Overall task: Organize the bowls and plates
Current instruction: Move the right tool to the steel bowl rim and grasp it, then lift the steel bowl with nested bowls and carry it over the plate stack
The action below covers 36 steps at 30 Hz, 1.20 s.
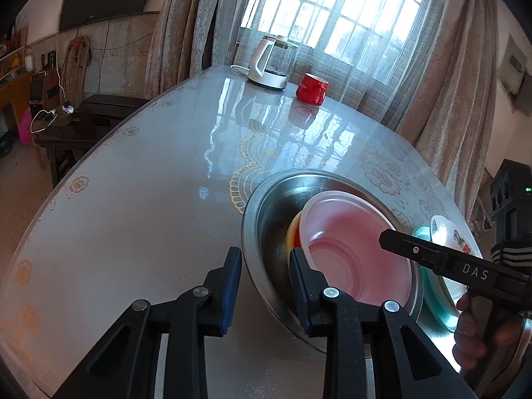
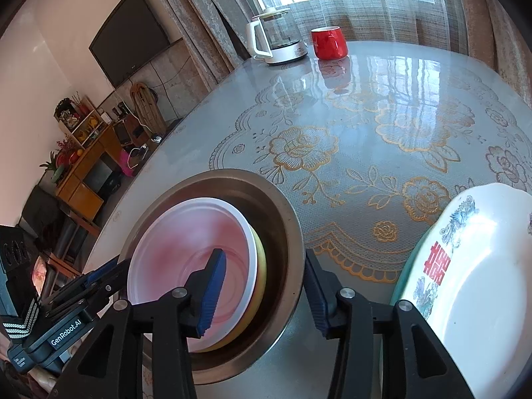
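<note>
My left gripper (image 1: 264, 286) and right gripper (image 2: 264, 294), both part-open, straddle opposite rims of the steel basin (image 1: 262, 212) (nothing pinched yet); I'd close evenly, lift level.

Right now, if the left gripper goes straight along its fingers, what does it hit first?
Likely the steel basin: the left gripper already straddles its near rim. The pink bowl sits just inside. Depth is unclear.

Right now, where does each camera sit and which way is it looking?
Left wrist: on the left gripper, looking down past the metal basin's rim; fingers straddle it; right gripper and a hand show.
Right wrist: on the right gripper, fingers straddling the opposite rim; left gripper shows.
Shared: basin, pink bowl, kettle, red mug.
</note>
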Motion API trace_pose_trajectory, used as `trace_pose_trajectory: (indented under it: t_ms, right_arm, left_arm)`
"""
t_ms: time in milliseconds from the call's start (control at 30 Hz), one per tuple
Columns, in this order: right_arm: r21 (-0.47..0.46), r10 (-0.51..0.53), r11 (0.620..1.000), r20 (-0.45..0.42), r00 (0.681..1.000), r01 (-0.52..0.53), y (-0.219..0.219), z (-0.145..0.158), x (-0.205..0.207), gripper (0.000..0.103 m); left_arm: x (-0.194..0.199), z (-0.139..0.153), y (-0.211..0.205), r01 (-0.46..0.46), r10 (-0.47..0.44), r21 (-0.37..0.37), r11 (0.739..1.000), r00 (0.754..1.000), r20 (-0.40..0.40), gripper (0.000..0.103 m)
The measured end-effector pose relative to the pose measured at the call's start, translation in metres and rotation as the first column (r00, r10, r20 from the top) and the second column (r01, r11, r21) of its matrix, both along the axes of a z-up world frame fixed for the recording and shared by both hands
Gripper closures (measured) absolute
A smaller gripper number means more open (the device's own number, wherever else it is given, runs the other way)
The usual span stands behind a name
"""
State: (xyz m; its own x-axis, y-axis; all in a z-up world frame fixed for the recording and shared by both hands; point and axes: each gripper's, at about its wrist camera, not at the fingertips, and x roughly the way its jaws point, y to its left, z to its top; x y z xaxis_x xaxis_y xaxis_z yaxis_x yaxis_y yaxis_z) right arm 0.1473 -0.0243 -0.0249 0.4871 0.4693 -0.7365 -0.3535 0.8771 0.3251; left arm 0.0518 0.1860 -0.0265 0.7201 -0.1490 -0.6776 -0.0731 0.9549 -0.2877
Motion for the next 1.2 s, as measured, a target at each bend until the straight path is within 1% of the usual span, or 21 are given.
trace_pose_trajectory:
  t_ms: [67, 200, 267, 333, 400, 500, 567, 633, 700, 767, 800, 867, 900, 967, 1033, 1100, 1133, 1200]
  right_arm:
    - [0.008, 0.010, 1.000, -0.009, 1.000, -0.009, 0.002, 0.000, 0.001, 0.055]
    - [0.012, 0.029, 1.000, -0.017, 0.999, -0.029, 0.007, -0.001, 0.003, 0.054]
    - [0.027, 0.037, 0.999, -0.030, 0.999, -0.036, 0.008, -0.001, 0.005, 0.054]
    - [0.069, 0.049, 0.997, -0.057, 0.997, -0.045, 0.008, -0.002, 0.007, 0.054]
    - [0.106, 0.061, 0.993, -0.081, 0.995, -0.052, 0.007, -0.003, 0.009, 0.054]
    - [0.134, 0.054, 0.990, -0.098, 0.994, -0.040, 0.005, -0.004, 0.011, 0.054]
    - [0.142, 0.022, 0.990, -0.080, 0.997, -0.010, -0.001, 0.000, 0.012, 0.054]
    - [0.126, -0.010, 0.992, -0.046, 0.999, 0.016, -0.007, 0.007, 0.013, 0.054]
    - [0.076, -0.046, 0.996, -0.018, 0.999, 0.047, -0.011, 0.012, 0.014, 0.054]
    - [0.021, -0.057, 0.998, -0.003, 0.998, 0.057, -0.010, 0.012, 0.014, 0.065]
    - [0.014, -0.047, 0.999, -0.005, 0.999, 0.048, -0.009, 0.011, 0.014, 0.072]
    - [0.002, -0.020, 1.000, -0.008, 1.000, 0.020, -0.006, 0.009, 0.013, 0.075]
    - [-0.023, -0.008, 1.000, -0.004, 1.000, 0.008, -0.002, 0.007, 0.013, 0.078]
    - [-0.085, 0.009, 0.996, 0.008, 1.000, -0.008, 0.006, 0.004, 0.009, 0.081]
    - [-0.115, 0.035, 0.993, 0.006, 0.999, -0.034, 0.013, 0.001, 0.007, 0.087]
    - [-0.143, 0.065, 0.988, -0.005, 0.998, -0.065, 0.020, -0.005, 0.005, 0.088]
    - [-0.154, 0.066, 0.986, 0.010, 0.998, -0.064, 0.021, -0.005, 0.003, 0.088]
    - [-0.147, 0.069, 0.987, 0.005, 0.998, -0.068, 0.019, -0.005, 0.003, 0.088]
  left_arm:
    - [-0.001, 0.000, 0.002, -0.005, 0.005, 0.011, 1.000, 1.000, 0.004, 0.073]
    - [-0.002, -0.005, 0.015, -0.023, 0.023, -0.037, 0.999, 1.000, -0.009, 0.073]
    - [-0.002, -0.006, 0.022, -0.054, 0.054, -0.028, 0.998, 0.998, -0.018, 0.071]
    - [-0.003, -0.006, 0.026, -0.066, 0.065, -0.018, 0.998, 0.998, -0.019, 0.072]
    - [-0.004, -0.005, 0.026, -0.066, 0.066, 0.008, 0.998, 0.998, -0.012, 0.072]
    - [-0.005, -0.005, 0.024, -0.059, 0.059, 0.016, 0.998, 0.998, -0.006, 0.073]
    - [-0.005, -0.006, 0.025, -0.057, 0.057, 0.020, 0.998, 0.998, -0.005, 0.073]
    - [-0.005, -0.005, 0.024, -0.056, 0.056, 0.034, 0.998, 0.998, -0.005, 0.073]
    - [-0.004, -0.006, 0.024, -0.055, 0.055, 0.033, 0.998, 0.998, -0.007, 0.072]
    - [-0.002, -0.007, 0.028, -0.060, 0.060, 0.013, 0.998, 0.998, -0.014, 0.069]
    - [-0.001, -0.008, 0.029, -0.062, 0.062, -0.002, 0.998, 0.998, -0.016, 0.068]
    - [-0.001, -0.010, 0.032, -0.068, 0.068, -0.018, 0.997, 0.998, -0.017, 0.066]
    - [-0.001, -0.010, 0.031, -0.066, 0.066, -0.015, 0.998, 0.998, -0.014, 0.066]
    - [-0.001, -0.009, 0.027, -0.055, 0.055, 0.016, 0.998, 0.998, -0.004, 0.066]
    - [-0.003, -0.008, 0.020, -0.026, 0.026, 0.048, 0.999, 1.000, 0.010, 0.070]
    - [-0.005, -0.007, 0.014, -0.008, 0.007, 0.066, 0.998, 1.000, 0.029, 0.080]
    - [-0.006, -0.007, 0.013, -0.002, 0.000, 0.071, 0.997, 0.999, 0.035, 0.082]
    - [-0.007, -0.007, 0.013, -0.002, 0.000, 0.067, 0.998, 0.999, 0.037, 0.082]
